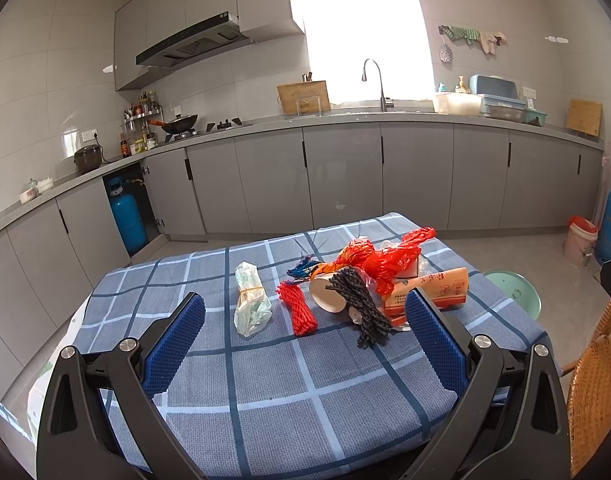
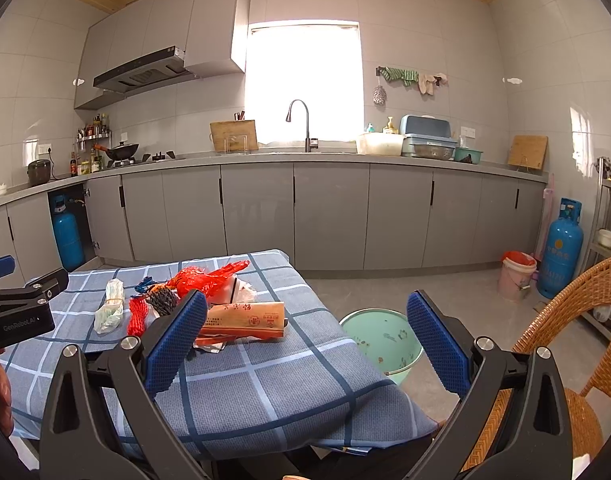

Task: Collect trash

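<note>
Trash lies on a blue checked tablecloth (image 1: 289, 392): a tied pale green plastic bag (image 1: 249, 300), a red foam net (image 1: 297, 308), a tipped white paper cup (image 1: 325, 292), a dark foam net (image 1: 361, 308), a red plastic bag (image 1: 393, 260) and an orange printed package (image 1: 429, 292). My left gripper (image 1: 305, 340) is open and empty, held short of the pile. My right gripper (image 2: 305, 336) is open and empty, above the table's right edge. The package (image 2: 249, 316) and a mint green bin (image 2: 381, 340) on the floor show between its fingers.
A wicker chair (image 2: 565, 360) stands at the right of the table. A pink bucket with a red liner (image 2: 517, 276) and a blue gas cylinder (image 2: 559, 248) stand by the far wall. Grey kitchen cabinets (image 2: 329, 216) run along the back.
</note>
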A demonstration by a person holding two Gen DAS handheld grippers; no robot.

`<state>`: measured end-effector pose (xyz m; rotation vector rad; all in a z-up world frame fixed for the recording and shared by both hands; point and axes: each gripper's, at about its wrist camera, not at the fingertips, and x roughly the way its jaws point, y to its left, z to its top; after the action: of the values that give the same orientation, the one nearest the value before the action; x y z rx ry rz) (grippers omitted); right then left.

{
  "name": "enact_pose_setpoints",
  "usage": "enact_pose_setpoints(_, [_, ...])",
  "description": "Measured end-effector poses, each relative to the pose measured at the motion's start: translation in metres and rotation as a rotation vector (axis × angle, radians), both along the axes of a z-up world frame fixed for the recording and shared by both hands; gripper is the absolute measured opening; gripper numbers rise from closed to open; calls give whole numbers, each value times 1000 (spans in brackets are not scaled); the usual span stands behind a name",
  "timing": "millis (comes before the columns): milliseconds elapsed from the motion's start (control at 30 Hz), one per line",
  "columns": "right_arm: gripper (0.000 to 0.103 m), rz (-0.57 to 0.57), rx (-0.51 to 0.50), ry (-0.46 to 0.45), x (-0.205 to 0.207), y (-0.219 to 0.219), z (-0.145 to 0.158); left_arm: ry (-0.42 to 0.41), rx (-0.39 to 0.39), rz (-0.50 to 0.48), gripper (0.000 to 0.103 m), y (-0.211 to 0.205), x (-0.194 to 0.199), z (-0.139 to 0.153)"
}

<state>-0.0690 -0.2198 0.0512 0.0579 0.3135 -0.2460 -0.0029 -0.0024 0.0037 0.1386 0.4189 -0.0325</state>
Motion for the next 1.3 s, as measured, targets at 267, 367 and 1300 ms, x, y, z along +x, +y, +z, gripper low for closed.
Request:
enact_pose_setpoints(267, [98,0,0,1,0,0,0,-4,-2,0,99,1,-1,0])
enact_pose_setpoints(367, [98,0,1,0,0,-1,1,-3,-2,1,99,1,-1,0])
enact_pose_setpoints(1300, [98,1,4,3,0,-2,0,-6,-2,1,99,1,-1,0])
